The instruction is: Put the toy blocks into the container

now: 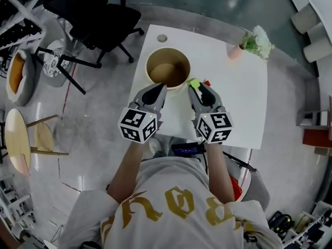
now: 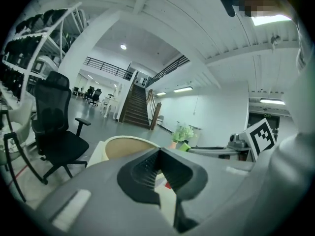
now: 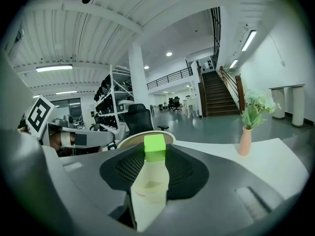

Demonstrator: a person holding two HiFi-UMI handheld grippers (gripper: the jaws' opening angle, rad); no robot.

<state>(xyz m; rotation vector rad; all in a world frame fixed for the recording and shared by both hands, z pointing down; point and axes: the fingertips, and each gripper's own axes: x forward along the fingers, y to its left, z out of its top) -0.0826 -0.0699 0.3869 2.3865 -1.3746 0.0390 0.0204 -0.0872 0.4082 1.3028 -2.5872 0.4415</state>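
While the left tongs (image 2: 158, 152) sit pressed together, empty, the right tongs (image 3: 155, 151) pinch a green block (image 3: 155, 147) bound for the container (image 1: 160, 56).

Both forearms (image 1: 128, 165) reach forward from the torso, side by side and nearly parallel. The left gripper (image 1: 158, 88) has its jaws pressed together with nothing between them. The right gripper (image 1: 199, 88) has its jaws clamped on a small bright-green toy cube (image 3: 155, 148), tips tilted slightly downward.

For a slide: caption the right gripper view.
Right gripper clamps a green block, with the round container ahead on the white table.
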